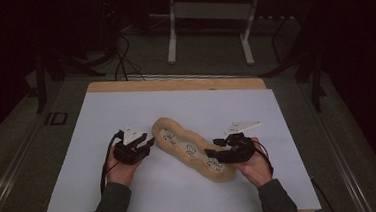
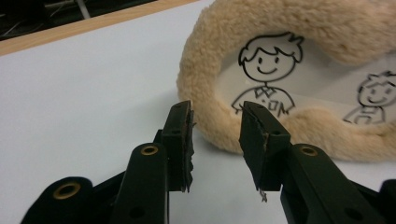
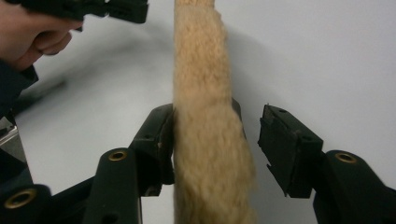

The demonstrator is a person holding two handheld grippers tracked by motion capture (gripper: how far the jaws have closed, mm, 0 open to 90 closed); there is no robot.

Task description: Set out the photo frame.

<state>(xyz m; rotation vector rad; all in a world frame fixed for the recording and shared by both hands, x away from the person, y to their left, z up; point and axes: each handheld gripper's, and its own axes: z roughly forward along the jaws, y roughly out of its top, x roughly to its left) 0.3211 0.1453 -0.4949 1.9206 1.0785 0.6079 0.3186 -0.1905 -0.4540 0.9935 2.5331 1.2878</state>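
My long tan fleecy plush piece with cartoon figures printed on its pale inner panels [image 1: 191,148] lies diagonally on the white sheet [image 1: 102,122] covering the wooden desk [image 1: 174,83]. My left tool [image 2: 215,109] sits just beside its upper-left rounded end, jaws apart with nothing between them, close to the fuzzy rim but not pressing on it. My right tool [image 3: 212,121] straddles the plush's lower-right edge; one jaw touches the fleece, the other stands clear, so it is open.
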